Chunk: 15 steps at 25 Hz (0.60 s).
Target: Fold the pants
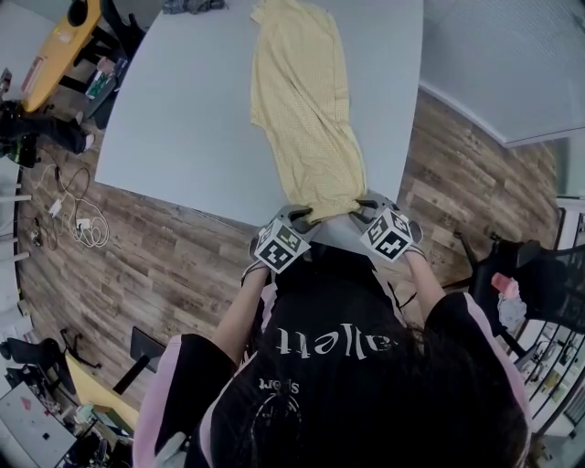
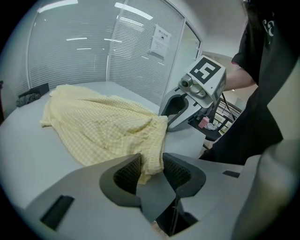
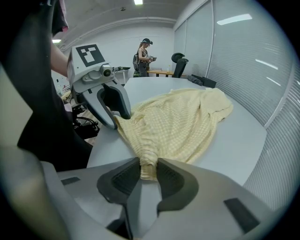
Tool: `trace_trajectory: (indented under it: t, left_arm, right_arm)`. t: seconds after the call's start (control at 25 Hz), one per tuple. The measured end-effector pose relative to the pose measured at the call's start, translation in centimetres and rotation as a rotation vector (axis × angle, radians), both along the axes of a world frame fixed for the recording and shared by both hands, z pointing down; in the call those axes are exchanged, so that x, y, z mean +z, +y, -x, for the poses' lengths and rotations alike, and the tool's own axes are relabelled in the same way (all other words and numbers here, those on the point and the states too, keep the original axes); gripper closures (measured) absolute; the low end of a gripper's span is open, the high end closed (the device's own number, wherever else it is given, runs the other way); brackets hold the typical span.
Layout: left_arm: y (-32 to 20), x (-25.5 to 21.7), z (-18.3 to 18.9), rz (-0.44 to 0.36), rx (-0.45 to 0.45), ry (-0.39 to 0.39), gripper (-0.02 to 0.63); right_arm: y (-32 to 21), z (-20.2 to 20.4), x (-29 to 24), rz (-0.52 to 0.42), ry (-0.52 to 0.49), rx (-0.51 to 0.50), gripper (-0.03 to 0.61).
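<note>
Pale yellow checked pants [image 1: 303,110] lie lengthwise on the light grey table [image 1: 183,119], one end at the near edge. My left gripper [image 1: 300,218] pinches the near left corner of that end. In the left gripper view the bunched cloth [image 2: 103,126] fills the gap of the left gripper [image 2: 151,168] from pad to pad. My right gripper [image 1: 364,208] holds the near right corner. In the right gripper view a narrow fold of the pants [image 3: 178,122] is squeezed in the right gripper [image 3: 149,173]. Each gripper appears in the other's view: the right gripper [image 2: 169,123] and the left gripper [image 3: 119,117].
A dark cloth [image 1: 192,5] lies at the table's far end. Wood floor surrounds the table, with cables [image 1: 78,224] on the left and a black chair [image 1: 539,274] on the right. A person [image 3: 145,56] stands far off beyond the table.
</note>
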State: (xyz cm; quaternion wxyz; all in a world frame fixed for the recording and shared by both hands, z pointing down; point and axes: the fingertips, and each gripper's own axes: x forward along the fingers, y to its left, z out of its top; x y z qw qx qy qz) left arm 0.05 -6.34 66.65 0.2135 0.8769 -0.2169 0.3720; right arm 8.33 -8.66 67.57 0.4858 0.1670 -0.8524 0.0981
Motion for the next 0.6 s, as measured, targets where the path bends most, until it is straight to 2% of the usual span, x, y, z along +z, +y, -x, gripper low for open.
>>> trace_trajectory:
  t: [0.2,0.36,0.6]
  left_arm:
    - [-0.5,-0.2,-0.1,0.012,-0.034,0.012,0.474]
    - [-1.0,-1.5,0.0,0.034,-0.087,0.073,0.495]
    - [-1.4,-4.0,0.5,0.022,-0.122,0.174,0.499]
  right_arm:
    - [-0.5,-0.1,-0.1,0.070,-0.037,0.062,0.466]
    - [-0.4,-0.2,-0.3,0.145,-0.080,0.134,0.469]
    - [-0.5,0.1,-1.7,0.179,-0.163,0.243,0.471]
